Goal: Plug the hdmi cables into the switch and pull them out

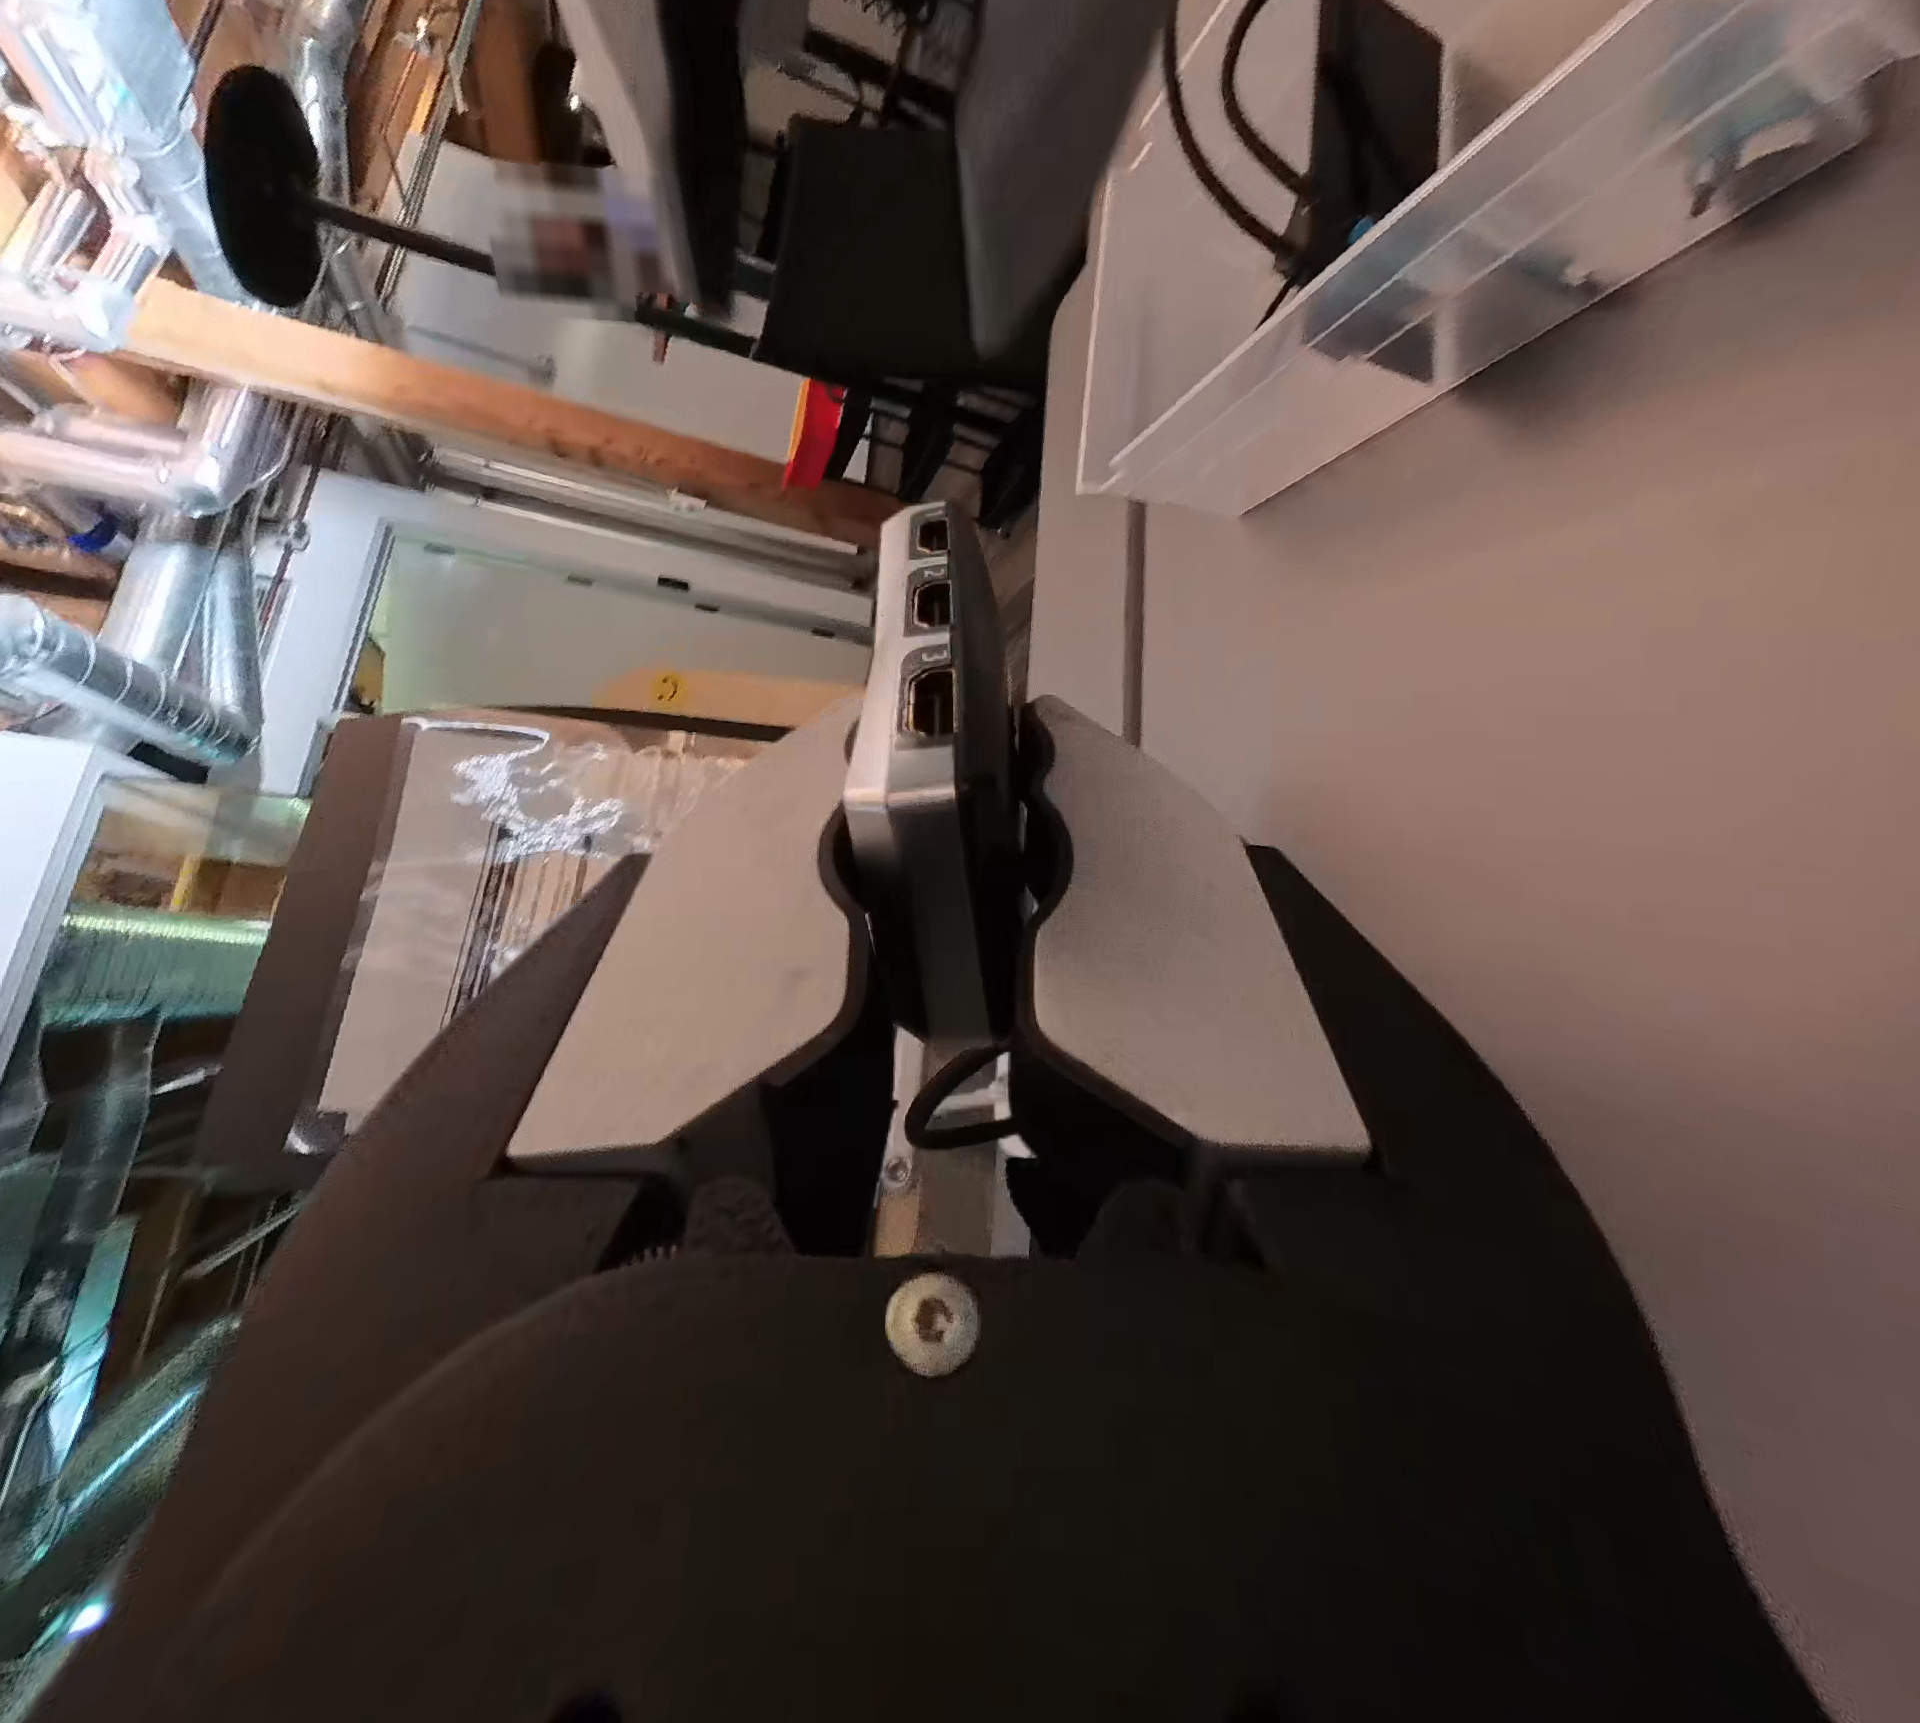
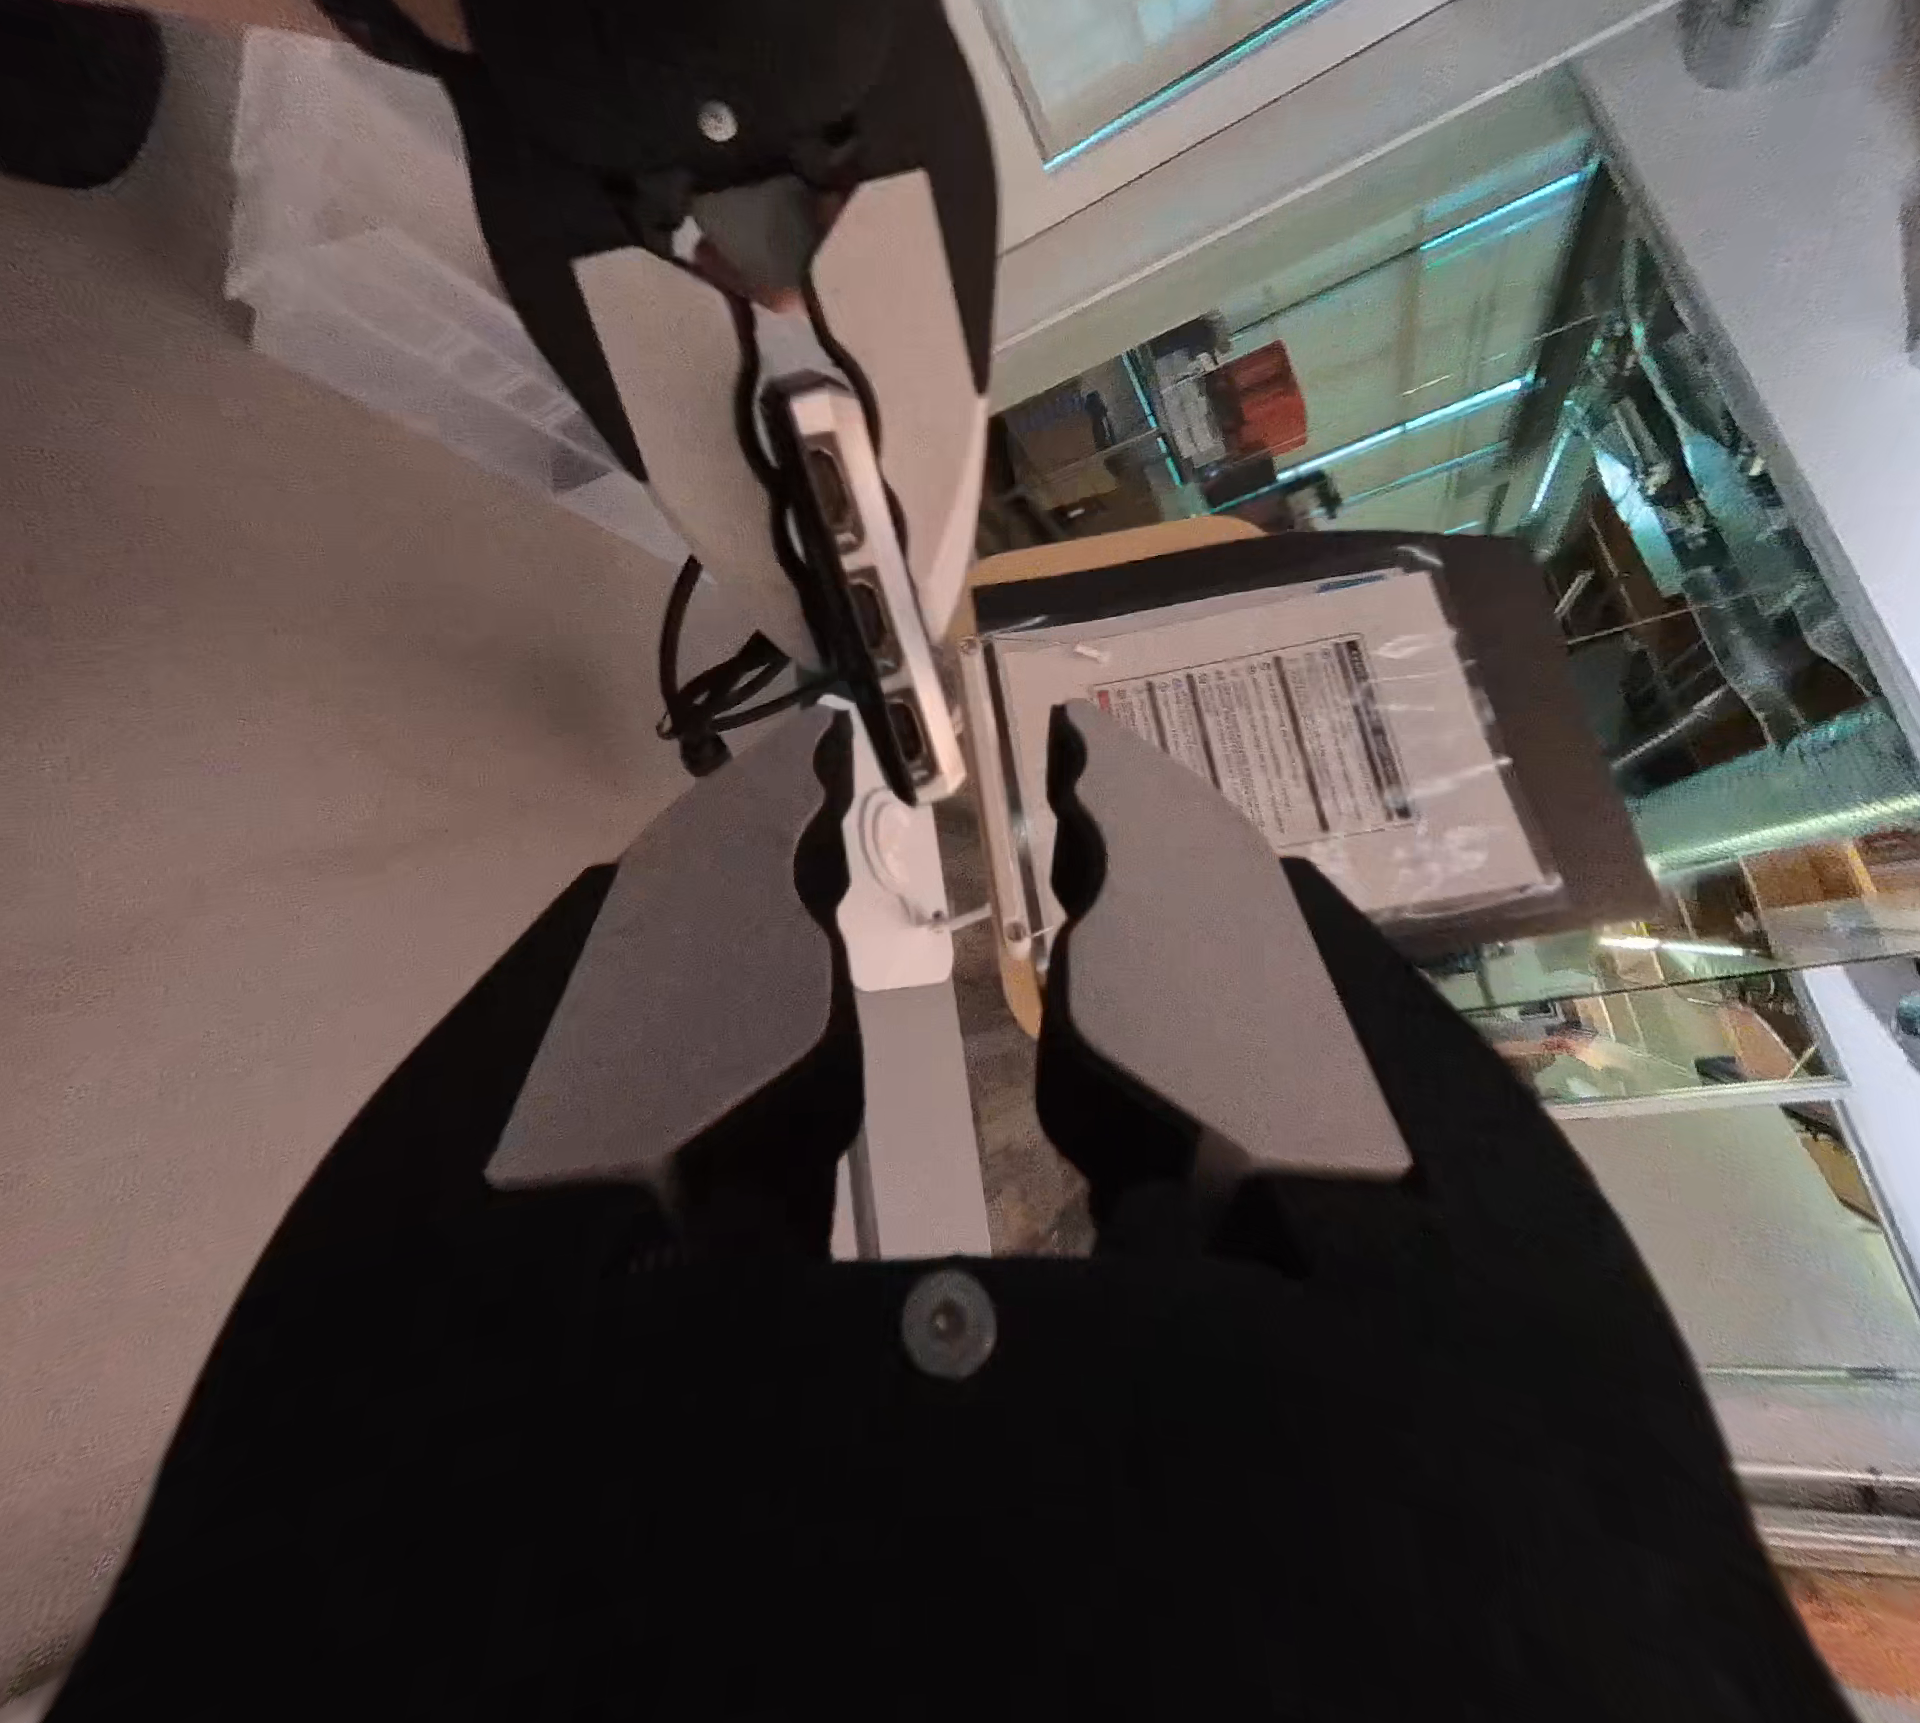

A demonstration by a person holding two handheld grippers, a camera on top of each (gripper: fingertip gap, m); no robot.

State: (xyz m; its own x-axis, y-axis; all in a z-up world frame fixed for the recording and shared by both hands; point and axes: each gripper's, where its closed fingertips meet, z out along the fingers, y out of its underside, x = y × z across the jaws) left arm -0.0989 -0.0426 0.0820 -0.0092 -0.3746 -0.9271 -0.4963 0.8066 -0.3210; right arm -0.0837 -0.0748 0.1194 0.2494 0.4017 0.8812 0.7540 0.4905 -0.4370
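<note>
A silver HDMI switch point(image 1: 925, 769) with a black face is clamped between my left gripper's point(image 1: 945, 717) pads and held in the air beside the table edge. Its three ports point(image 1: 928, 705) face forward and are empty. A thin black cord point(image 1: 940, 1102) loops from its rear end. In the right wrist view the left gripper point(image 2: 831, 593) comes in from the top holding the switch point(image 2: 894, 634). My right gripper point(image 2: 945, 723) is open and empty, with its fingertips on either side of the switch's near end, not touching. Black HDMI cables point(image 1: 1278, 11) lie in a clear bin.
The grey table point(image 1: 1558, 842) carries the clear plastic bin point(image 1: 1455, 239) at its far side. A small black tied cord bundle point(image 2: 717, 697) lies on the table point(image 2: 260, 634). A dark board with a plastic-wrapped printed sheet point(image 2: 1299, 717) stands just past the table edge.
</note>
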